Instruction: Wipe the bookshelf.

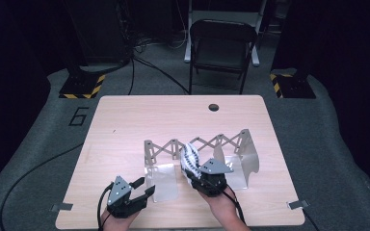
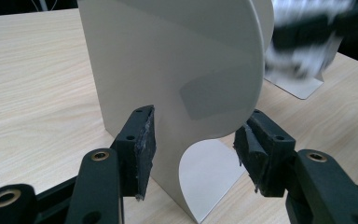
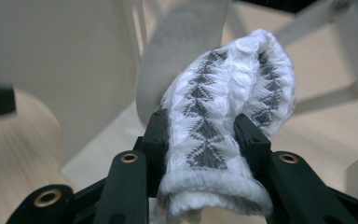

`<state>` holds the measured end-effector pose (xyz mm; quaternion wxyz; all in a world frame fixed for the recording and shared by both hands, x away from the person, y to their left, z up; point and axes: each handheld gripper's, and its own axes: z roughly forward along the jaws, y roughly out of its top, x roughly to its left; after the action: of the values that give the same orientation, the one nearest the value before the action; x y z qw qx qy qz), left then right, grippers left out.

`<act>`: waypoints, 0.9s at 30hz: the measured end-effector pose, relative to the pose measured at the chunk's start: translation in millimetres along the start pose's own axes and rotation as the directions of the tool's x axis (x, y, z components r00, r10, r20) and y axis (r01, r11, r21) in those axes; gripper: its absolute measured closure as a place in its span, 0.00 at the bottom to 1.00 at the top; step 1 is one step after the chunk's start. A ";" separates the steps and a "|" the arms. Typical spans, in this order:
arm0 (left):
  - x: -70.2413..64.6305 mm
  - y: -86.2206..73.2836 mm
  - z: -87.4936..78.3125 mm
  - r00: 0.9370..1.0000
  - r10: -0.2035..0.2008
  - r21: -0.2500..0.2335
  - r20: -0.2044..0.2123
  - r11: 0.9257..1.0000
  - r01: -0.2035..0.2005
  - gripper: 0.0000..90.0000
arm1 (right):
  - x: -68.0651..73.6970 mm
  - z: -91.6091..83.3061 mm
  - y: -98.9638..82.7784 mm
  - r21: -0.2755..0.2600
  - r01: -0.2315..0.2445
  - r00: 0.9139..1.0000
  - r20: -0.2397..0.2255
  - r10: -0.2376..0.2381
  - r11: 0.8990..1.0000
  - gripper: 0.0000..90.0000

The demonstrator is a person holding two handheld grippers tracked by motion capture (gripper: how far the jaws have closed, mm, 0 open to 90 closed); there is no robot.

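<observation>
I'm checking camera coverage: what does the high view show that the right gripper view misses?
High view: the whole table, the folding chair behind it, the left gripper open beside the rack's left plate, and the zigzag rack end to end.
Right gripper view: the grey triangle pattern on the knit sock up close.
Both: the right gripper shut on the sock.

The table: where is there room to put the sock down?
Bare table lies behind the rack, up to the hole, and along its left side. It's crowded at the front, where the left gripper, right gripper and sock meet.
</observation>
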<state>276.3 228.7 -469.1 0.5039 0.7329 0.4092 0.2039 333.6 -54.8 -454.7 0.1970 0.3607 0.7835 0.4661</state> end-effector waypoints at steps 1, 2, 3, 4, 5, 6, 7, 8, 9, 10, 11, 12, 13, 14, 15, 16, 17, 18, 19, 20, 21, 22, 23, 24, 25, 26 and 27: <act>0.0 0.0 0.0 1.000 0.000 0.000 0.000 1.000 0.000 0.53 | 0.0 0.0 0.0 0.000 0.000 1.000 0.000 0.000 1.000 0.70; 0.6 0.2 0.3 1.000 0.010 0.002 -0.001 1.000 -0.010 0.53 | 2.4 7.4 -11.3 0.050 0.009 1.000 -0.007 -0.009 0.999 0.70; 0.6 0.2 0.3 1.000 0.010 0.002 -0.001 1.000 -0.010 0.53 | 3.7 10.5 -15.7 0.071 0.018 1.000 -0.005 -0.017 0.997 0.70; 0.0 0.2 0.3 1.000 0.010 0.005 0.004 1.000 -0.010 0.53 | 4.7 13.0 -19.2 0.087 0.021 1.000 -0.003 -0.021 0.996 0.70; 0.0 0.2 0.3 1.000 0.010 0.005 0.004 1.000 -0.010 0.53 | 4.7 13.0 -19.2 0.087 0.021 1.000 -0.003 -0.021 0.996 0.70; 0.3 0.6 -0.1 1.000 0.014 0.011 0.008 1.000 -0.014 0.53 | 4.4 14.2 -21.2 0.100 0.034 0.999 -0.006 -0.033 0.994 0.70; 0.6 0.6 -0.3 1.000 0.018 0.012 0.008 1.000 -0.018 0.53 | 4.7 13.2 -19.9 0.087 0.024 1.000 -0.005 -0.024 0.996 0.70; 0.6 0.5 -0.1 1.000 0.016 0.011 0.008 1.000 -0.016 0.53 | 4.6 11.0 -17.3 0.083 0.021 1.000 -0.006 -0.021 0.996 0.70; 0.4 0.3 -0.3 1.000 0.011 0.013 0.010 1.000 -0.011 0.53 | 4.1 6.6 -11.2 0.061 0.029 1.000 -0.010 -0.028 0.998 0.70; 0.7 0.3 -0.1 1.000 0.013 0.012 0.007 1.000 -0.013 0.53 | 4.5 2.7 -6.6 0.048 0.030 1.000 -0.007 -0.029 0.998 0.70; 0.7 0.3 0.1 1.000 0.013 0.011 0.006 1.000 -0.013 0.53 | 5.3 -4.1 2.0 0.007 0.025 1.000 -0.002 -0.025 1.000 0.70; 0.5 0.3 -0.2 1.000 0.013 0.015 0.009 1.000 -0.013 0.53 | 5.4 -9.8 9.2 -0.033 0.025 1.000 -0.001 -0.025 0.999 0.70; 0.5 0.3 -0.2 1.000 0.013 0.015 0.009 1.000 -0.013 0.53 | 5.4 -9.8 9.2 -0.033 0.025 1.000 -0.001 -0.025 0.999 0.70; 0.4 0.5 0.0 1.000 0.015 0.012 0.008 1.000 -0.016 0.53 | 5.4 -20.7 22.3 -0.096 0.023 1.000 0.005 -0.022 0.995 0.70; 0.4 0.5 -0.2 1.000 0.017 0.014 0.010 1.000 -0.017 0.53 | 5.3 -24.5 26.9 -0.120 0.017 1.000 0.002 -0.017 0.993 0.70; 0.4 0.5 -0.2 1.000 0.017 0.015 0.010 1.000 -0.018 0.53 | 5.0 -26.5 29.8 -0.134 0.015 1.000 0.000 -0.015 0.991 0.70; 0.4 0.5 -0.2 1.000 0.017 0.015 0.010 1.000 -0.018 0.53 | 5.0 -26.5 29.8 -0.134 0.015 1.000 0.000 -0.015 0.991 0.70; 0.5 0.5 -0.1 1.000 0.016 0.012 0.008 1.000 -0.016 0.53 | 4.3 -24.1 29.2 -0.126 0.022 1.000 0.002 -0.022 0.992 0.70; 0.5 0.5 -0.1 1.000 0.016 0.012 0.008 1.000 -0.016 0.53 | 3.6 -21.2 26.0 -0.109 0.018 1.000 0.000 -0.018 0.994 0.70; 0.4 0.5 -0.3 1.000 0.015 0.010 0.008 1.000 -0.015 0.53 | 2.7 -17.0 21.3 -0.091 0.009 1.000 -0.010 -0.010 0.996 0.70; 0.3 0.4 -0.4 1.000 0.013 0.011 0.010 1.000 -0.013 0.53 | 1.9 -12.8 15.7 -0.064 0.003 1.000 -0.017 -0.005 0.998 0.70; 0.2 0.2 -0.2 1.000 0.011 0.008 0.007 1.000 -0.011 0.53 | 1.9 -9.0 10.7 -0.047 -0.003 1.000 -0.021 0.002 0.999 0.70; 0.2 0.0 0.2 1.000 0.010 0.005 0.004 1.000 -0.010 0.53 | 2.2 -3.5 2.1 -0.008 -0.011 1.000 -0.025 0.011 1.000 0.70; 0.3 0.2 0.0 1.000 0.010 0.009 0.007 1.000 -0.010 0.53 | 2.7 1.4 -4.9 0.015 -0.013 0.999 -0.032 0.013 1.000 0.70; 0.7 0.4 -0.2 1.000 0.015 0.014 0.009 1.000 -0.015 0.53 | 3.6 5.6 -10.9 0.043 -0.009 0.999 -0.031 0.010 0.999 0.70; 0.4 0.5 -0.1 1.000 0.015 0.014 0.010 1.000 -0.015 0.53 | 4.1 9.2 -16.0 0.066 0.005 1.000 -0.030 -0.003 0.998 0.70; 0.4 0.5 -0.1 1.000 0.015 0.014 0.010 1.000 -0.015 0.53 | 4.1 9.2 -16.0 0.066 0.005 1.000 -0.030 -0.003 0.998 0.70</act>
<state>276.6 229.0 -468.7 0.4990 0.7405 0.4028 0.2012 330.7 -51.2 -473.0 0.1739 0.3585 0.8021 0.4448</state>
